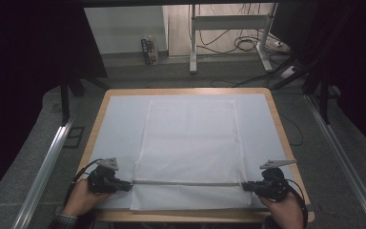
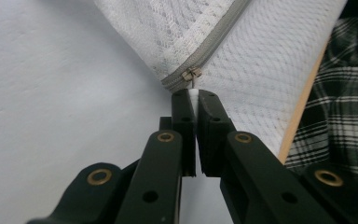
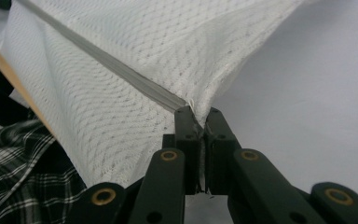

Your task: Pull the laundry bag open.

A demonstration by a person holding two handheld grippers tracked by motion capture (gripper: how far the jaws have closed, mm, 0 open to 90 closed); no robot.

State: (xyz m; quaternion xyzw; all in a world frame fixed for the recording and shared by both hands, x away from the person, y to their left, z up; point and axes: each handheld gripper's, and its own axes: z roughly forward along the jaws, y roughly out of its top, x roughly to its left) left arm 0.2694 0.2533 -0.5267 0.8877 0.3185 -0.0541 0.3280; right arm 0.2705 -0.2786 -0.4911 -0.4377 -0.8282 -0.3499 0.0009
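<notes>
A white mesh laundry bag [image 1: 190, 143] lies flat on the table's white cover, with a grey zipper [image 1: 186, 182] running across its near end. My left gripper [image 1: 129, 185] is shut on the zipper pull [image 2: 194, 93] at the zipper's left end, just below the metal slider [image 2: 192, 74]. At the zipper's right end my right gripper [image 1: 244, 186] is shut on the bag's edge [image 3: 196, 112], and the mesh [image 3: 135, 70] lifts slightly toward its jaws. A hand holds each gripper at the table's near edge.
The white cover [image 1: 119, 129] spreads over a wooden table [image 1: 186, 91]. Beyond the far edge stand a desk frame [image 1: 228, 28], cables on the floor and a small box [image 1: 149, 50]. A plaid sleeve [image 2: 345, 93] is close behind the near edge.
</notes>
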